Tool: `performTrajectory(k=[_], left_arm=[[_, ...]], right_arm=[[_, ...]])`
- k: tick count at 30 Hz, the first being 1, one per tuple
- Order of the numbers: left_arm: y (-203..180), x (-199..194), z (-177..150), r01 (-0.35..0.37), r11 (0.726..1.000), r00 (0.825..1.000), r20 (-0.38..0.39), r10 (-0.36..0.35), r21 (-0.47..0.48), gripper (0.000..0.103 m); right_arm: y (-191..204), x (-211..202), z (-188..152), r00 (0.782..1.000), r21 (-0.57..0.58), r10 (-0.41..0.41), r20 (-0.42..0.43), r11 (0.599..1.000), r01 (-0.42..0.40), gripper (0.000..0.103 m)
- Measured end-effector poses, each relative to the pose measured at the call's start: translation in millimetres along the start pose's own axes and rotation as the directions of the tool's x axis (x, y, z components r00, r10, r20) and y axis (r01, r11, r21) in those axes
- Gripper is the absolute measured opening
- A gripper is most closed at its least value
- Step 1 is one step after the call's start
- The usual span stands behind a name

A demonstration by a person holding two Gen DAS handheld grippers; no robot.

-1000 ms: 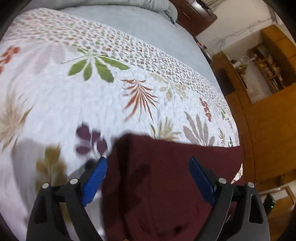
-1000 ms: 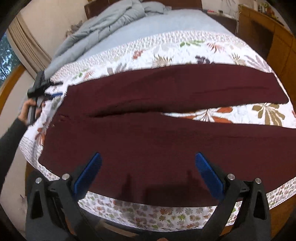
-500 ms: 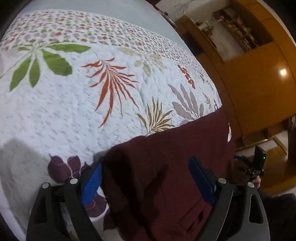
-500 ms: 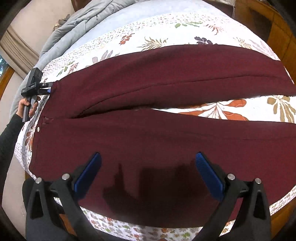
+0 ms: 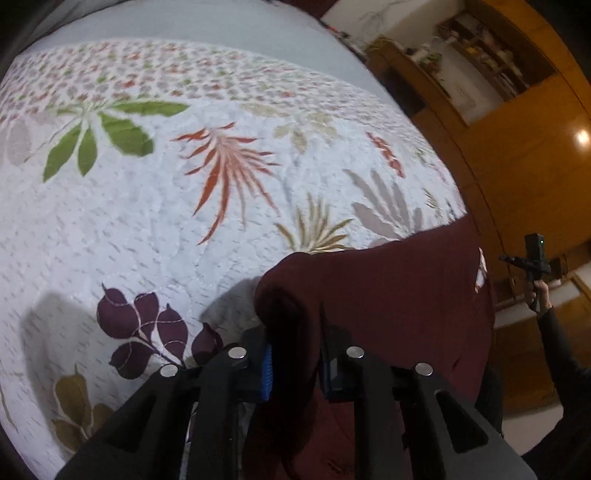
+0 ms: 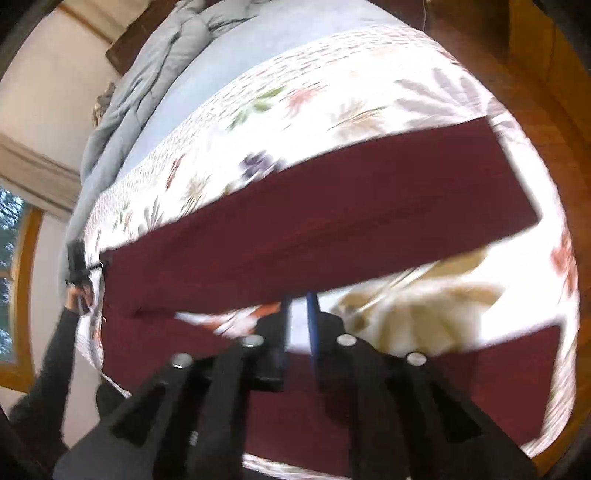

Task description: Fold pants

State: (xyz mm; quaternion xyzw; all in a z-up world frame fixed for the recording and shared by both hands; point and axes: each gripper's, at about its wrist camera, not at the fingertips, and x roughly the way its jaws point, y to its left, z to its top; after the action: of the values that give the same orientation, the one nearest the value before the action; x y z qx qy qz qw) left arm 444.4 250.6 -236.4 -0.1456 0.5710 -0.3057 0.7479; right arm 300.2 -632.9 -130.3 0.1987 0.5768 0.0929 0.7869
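Dark maroon pants (image 6: 332, 218) lie spread on a floral quilt (image 6: 258, 122), the two legs running left to right with a strip of quilt between them. In the left wrist view my left gripper (image 5: 293, 363) is shut on a bunched fold of the pants (image 5: 388, 295) at the waist corner. In the right wrist view my right gripper (image 6: 298, 332) has its blue fingers nearly together at the inner edge of the near leg (image 6: 498, 373). This view is blurred; cloth between the fingers does not show. The left gripper (image 6: 79, 266) also shows at far left there.
The floral quilt (image 5: 184, 206) covers a bed with a grey sheet (image 5: 229, 22) and a rumpled grey duvet (image 6: 155, 66) beyond. Wooden cabinets (image 5: 528, 155) stand past the bed's right edge. A window (image 6: 9, 273) is at the left.
Both grippers went from wide open to closed. The left one closed on the pants' waist corner. The right one moved forward over the near leg toward the gap between the legs.
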Motion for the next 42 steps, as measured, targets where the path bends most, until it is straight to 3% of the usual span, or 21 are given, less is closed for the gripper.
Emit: performTrajectory(k=[1, 5, 6, 10, 14, 17, 19, 22, 25, 36, 42], left_arm=[[1, 1, 1, -0.011, 1.0, 1.0, -0.002, 0.01, -0.019, 0.02], [8, 10, 2, -0.007, 0.995, 1.0, 0.003, 0.007, -0.095, 0.028], [10, 10, 3, 0.004, 0.993, 1.0, 0.009, -0.003, -0.115, 0.034], [9, 14, 5, 0.023, 0.986, 0.999, 0.035, -0.017, -0.163, 0.052], [2, 21, 10, 0.001, 0.985, 0.999, 0.032, 0.005, -0.171, 0.058], [1, 22, 11, -0.023, 0.984, 0.999, 0.035, 0.029, -0.177, 0.054], [0, 22, 10, -0.071, 0.981, 0.996, 0.041, 0.079, -0.181, 0.036], [0, 20, 7, -0.069, 0.978, 0.995, 0.059, 0.082, -0.198, 0.024], [-8, 16, 8, -0.095, 0.976, 0.991, 0.077, 0.113, -0.198, 0.02], [-74, -51, 4, -0.106, 0.982, 0.961, 0.237, 0.142, -0.159, 0.015], [-131, -98, -24, -0.045, 0.996, 0.939, 0.337, 0.071, -0.083, 0.015]], right_arm=[[-25, -6, 18, 1.0, 0.029, -0.012, 0.021, 1.0, 0.011, 0.052], [-105, -5, 74, 0.998, 0.115, -0.035, 0.048, 0.993, 0.03, 0.051], [-126, 0, 85, 0.999, 0.141, -0.033, 0.038, 0.99, 0.027, 0.052], [-162, 18, 114, 0.998, 0.143, -0.052, 0.031, 0.989, 0.047, 0.056], [-180, 35, 131, 0.999, 0.122, -0.032, 0.016, 0.992, 0.029, 0.062], [-187, 46, 142, 1.0, 0.087, 0.003, -0.016, 0.996, -0.002, 0.07], [-186, 51, 145, 0.999, 0.052, 0.026, -0.039, 0.998, -0.023, 0.071], [-180, 54, 149, 0.995, 0.022, 0.073, -0.061, 0.997, -0.071, 0.057], [-178, 52, 150, 0.994, 0.013, 0.075, -0.078, 0.997, -0.074, 0.025], [-149, -25, 122, 0.999, -0.053, 0.024, 0.039, 0.998, -0.022, 0.021], [-131, -80, 80, 0.993, -0.092, -0.046, 0.107, 0.994, 0.056, 0.02]])
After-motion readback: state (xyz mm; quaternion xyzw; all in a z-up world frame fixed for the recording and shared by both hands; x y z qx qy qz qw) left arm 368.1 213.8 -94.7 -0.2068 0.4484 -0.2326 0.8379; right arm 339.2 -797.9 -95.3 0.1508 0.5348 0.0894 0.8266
